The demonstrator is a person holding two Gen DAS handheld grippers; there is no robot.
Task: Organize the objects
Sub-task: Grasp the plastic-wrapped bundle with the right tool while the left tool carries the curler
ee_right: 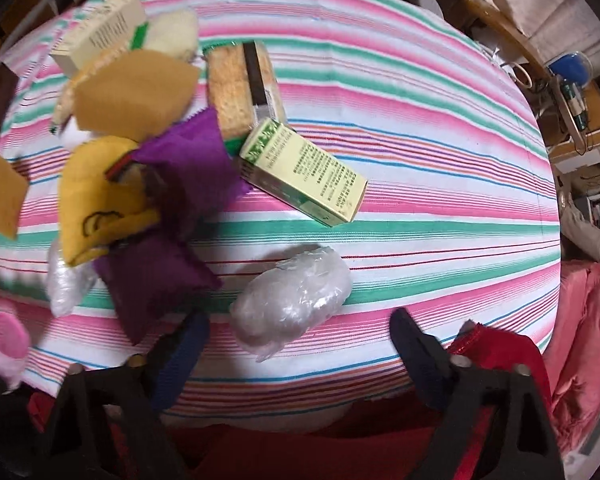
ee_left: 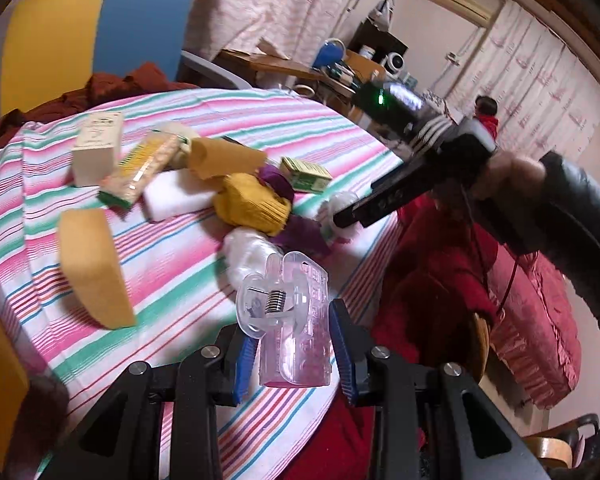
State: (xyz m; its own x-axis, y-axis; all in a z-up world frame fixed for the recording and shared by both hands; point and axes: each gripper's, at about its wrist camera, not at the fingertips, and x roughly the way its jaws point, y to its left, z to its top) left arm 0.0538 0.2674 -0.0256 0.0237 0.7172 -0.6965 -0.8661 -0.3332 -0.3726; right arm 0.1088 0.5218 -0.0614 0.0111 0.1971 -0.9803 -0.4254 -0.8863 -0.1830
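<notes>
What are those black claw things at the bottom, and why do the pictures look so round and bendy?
They are two hand-held grippers, one in each of a person's hands. Each carries a wide-eyed camera that bends the picture. The left hand-held gripper has a clear plastic clip between its blue pads. The right hand-held gripper is open and empty, just above a plastic-wrapped bundle. The left view also shows the right one held by a hand. On the striped tablecloth lie a green box, a purple cloth, a yellow cloth and sponges.
</notes>
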